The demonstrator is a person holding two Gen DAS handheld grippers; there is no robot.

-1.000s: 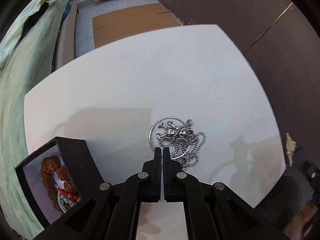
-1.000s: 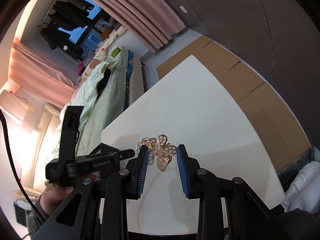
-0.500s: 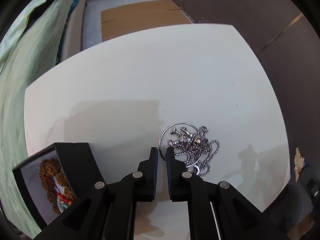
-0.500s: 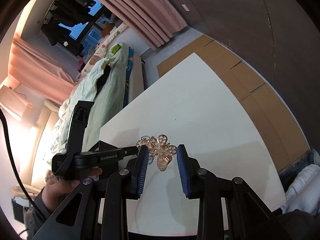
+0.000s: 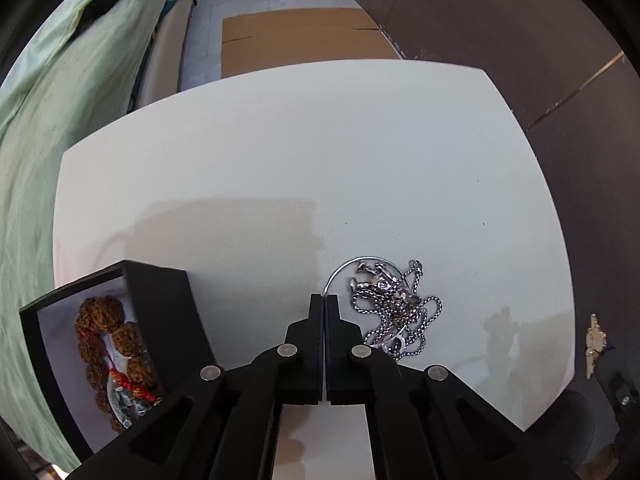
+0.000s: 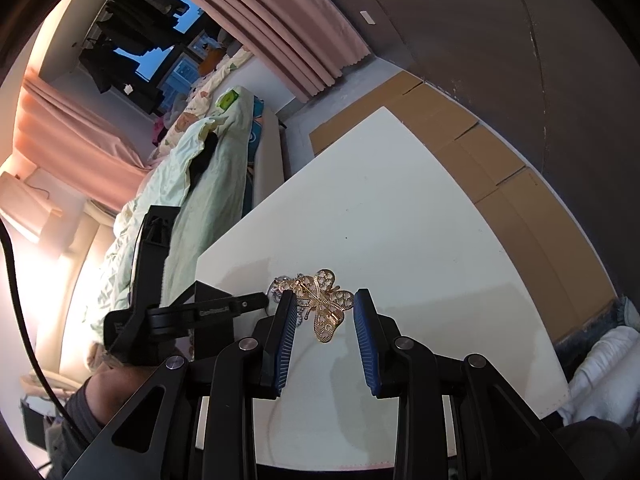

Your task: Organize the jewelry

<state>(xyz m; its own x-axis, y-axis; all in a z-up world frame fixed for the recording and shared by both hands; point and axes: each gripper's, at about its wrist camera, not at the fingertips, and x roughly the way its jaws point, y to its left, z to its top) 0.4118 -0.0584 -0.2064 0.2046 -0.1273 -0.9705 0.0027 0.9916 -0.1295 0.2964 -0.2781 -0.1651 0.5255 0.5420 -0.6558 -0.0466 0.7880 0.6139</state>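
A tangle of silver chains with a thin silver hoop (image 5: 394, 308) lies on the white table (image 5: 320, 152). My left gripper (image 5: 325, 299) points down with its jaws shut. Its tips meet at the hoop's left rim, and I cannot tell whether the wire is caught. To its left stands an open black jewelry box (image 5: 160, 304) with brown beads and a red cord (image 5: 108, 344) inside. My right gripper (image 6: 326, 300) is shut on a gold butterfly brooch (image 6: 330, 312), held in the air past the table's right edge. The brooch (image 5: 595, 340) also shows in the left wrist view.
A bed with a pale green quilt (image 5: 60, 120) runs along the table's left side. Flattened cardboard (image 5: 300, 36) lies on the floor beyond the table, by a dark wall (image 5: 520, 20). In the right wrist view, a person's hand (image 6: 116, 380) holds the left gripper (image 6: 262, 301).
The left jaws opened a little and closed again. The left gripper shifted slightly left, so the chain pile now lies to the right of its tips. The right gripper and brooch stayed still.
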